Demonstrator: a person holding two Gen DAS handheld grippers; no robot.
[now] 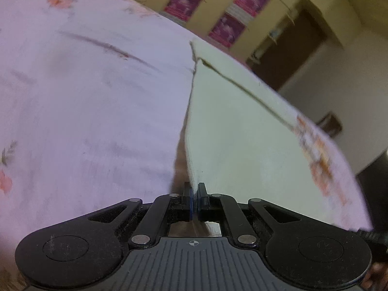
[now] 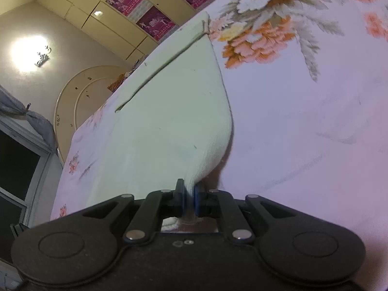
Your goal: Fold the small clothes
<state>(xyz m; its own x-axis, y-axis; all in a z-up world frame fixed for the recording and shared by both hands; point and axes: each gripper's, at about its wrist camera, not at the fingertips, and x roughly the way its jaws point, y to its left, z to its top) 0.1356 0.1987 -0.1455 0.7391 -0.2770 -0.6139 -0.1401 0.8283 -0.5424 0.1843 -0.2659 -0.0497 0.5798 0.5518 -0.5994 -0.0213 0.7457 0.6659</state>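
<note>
Black and close at the bottom of the left wrist view, the left claw (image 1: 194, 202) is pinched tight on the near edge of a pale green cloth (image 1: 242, 133). At the bottom of the right wrist view, the right claw (image 2: 189, 200) is also squeezed tight on the same cloth (image 2: 169, 111), at a rounded near corner that bunches up between its blue pads (image 2: 197, 201).

From each claw the cloth runs up the middle of its frame and lies flat on a bed. Part of it is already laid over itself: a straight edge crosses its top in both views. I think both claws hold the near edge so that the cloth stays stretched and can be lifted and laid over evenly for the next fold. Holding only one corner would let it sag and twist.

Under the cloth is the pink flowered bedsheet (image 1: 84, 97). It fills the left side of the left wrist view and the right side of the right wrist view, where big orange and white flowers (image 2: 264, 19) show at the upper right.

Farther out, cream cupboards with purple pictures (image 1: 232, 29) stand at the top of both views. A bright lamp (image 2: 31, 53) glows at the upper left of the right wrist view, and a dark window (image 2: 17, 167) sits at its left edge.
</note>
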